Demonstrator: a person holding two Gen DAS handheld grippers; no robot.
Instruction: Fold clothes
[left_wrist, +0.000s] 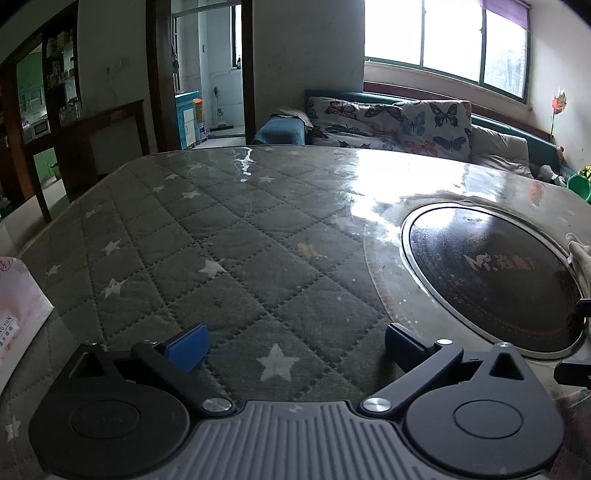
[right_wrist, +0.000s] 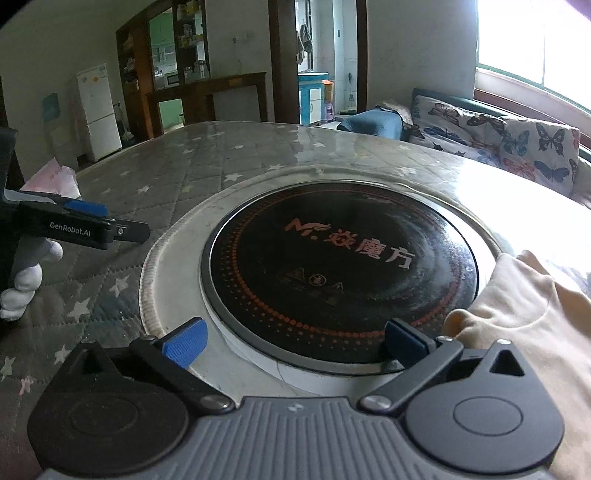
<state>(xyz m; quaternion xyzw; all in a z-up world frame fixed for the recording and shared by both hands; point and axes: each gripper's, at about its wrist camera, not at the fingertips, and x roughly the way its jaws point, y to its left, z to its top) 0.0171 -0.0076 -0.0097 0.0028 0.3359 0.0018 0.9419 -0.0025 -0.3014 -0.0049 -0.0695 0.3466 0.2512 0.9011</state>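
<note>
Both grippers were wide open and held nothing. The left gripper (left_wrist: 295, 347) hung over the grey quilted table cover with white stars (left_wrist: 221, 236), and only bare cover showed between its blue pads. The right gripper (right_wrist: 293, 341) pointed at the round black cooker plate (right_wrist: 340, 273) set in the table. The cream cloth garment (right_wrist: 524, 314) lay bunched just beside its right pad, probably waiting to be picked up and folded.
</note>
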